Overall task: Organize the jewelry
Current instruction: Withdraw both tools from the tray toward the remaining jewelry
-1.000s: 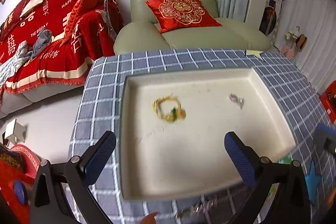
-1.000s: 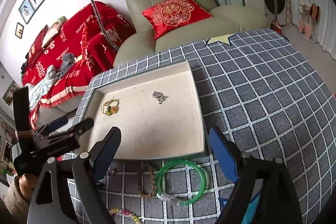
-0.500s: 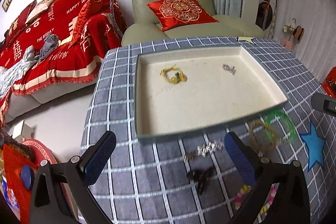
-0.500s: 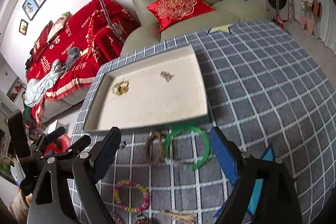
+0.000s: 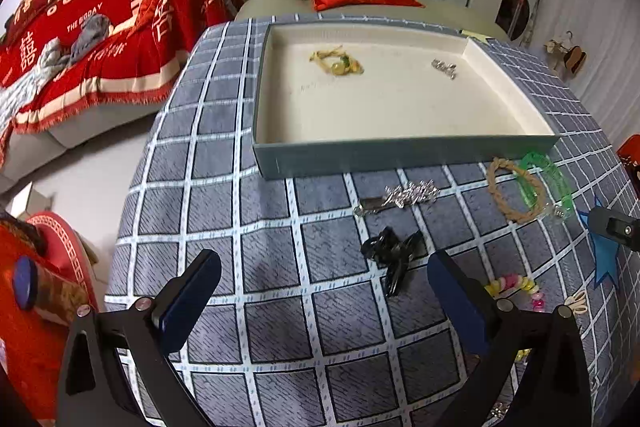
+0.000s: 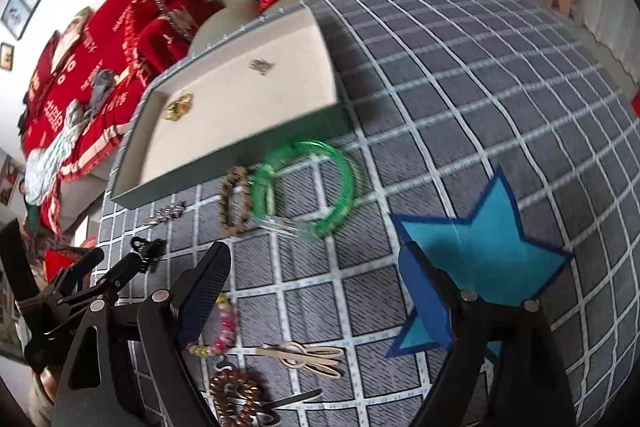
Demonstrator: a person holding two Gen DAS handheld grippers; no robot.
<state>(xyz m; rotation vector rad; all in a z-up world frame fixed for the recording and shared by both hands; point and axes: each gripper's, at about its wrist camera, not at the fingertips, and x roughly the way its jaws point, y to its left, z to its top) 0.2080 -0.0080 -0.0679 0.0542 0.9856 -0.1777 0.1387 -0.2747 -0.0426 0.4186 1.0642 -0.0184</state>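
1. Left wrist view: the left gripper (image 5: 320,301) hangs over the checked tablecloth (image 5: 272,259) with its tongs spread wide and nothing between them. The black hair claw (image 5: 394,253) lies just ahead of the right-hand pad, so it is probably the next pickup.
2. The tray (image 5: 400,153) sits farther along the table. It already holds a yellow bead bracelet (image 5: 338,63) and a small silver piece (image 5: 444,68), well apart from each other, which suggests sorted items go there.
3. Between claw and tray wall lies a silver hair clip (image 5: 400,195). Off to the side, a braided bracelet (image 5: 516,189) overlaps a green bangle (image 5: 546,183). Nothing blocks the claw.
4. Right wrist view: the right gripper (image 6: 316,291) also stands spread and empty, above bare cloth between the green bangle (image 6: 306,189) and a blue star patch (image 6: 480,267).
5. Near its left finger lie a pink bead bracelet (image 6: 226,325), a beige clip (image 6: 304,357) and a brown coil tie (image 6: 236,397), all still outside the tray (image 6: 240,159).
6. The left gripper (image 6: 86,277) is visible at the edge, beside the black claw (image 6: 148,249).
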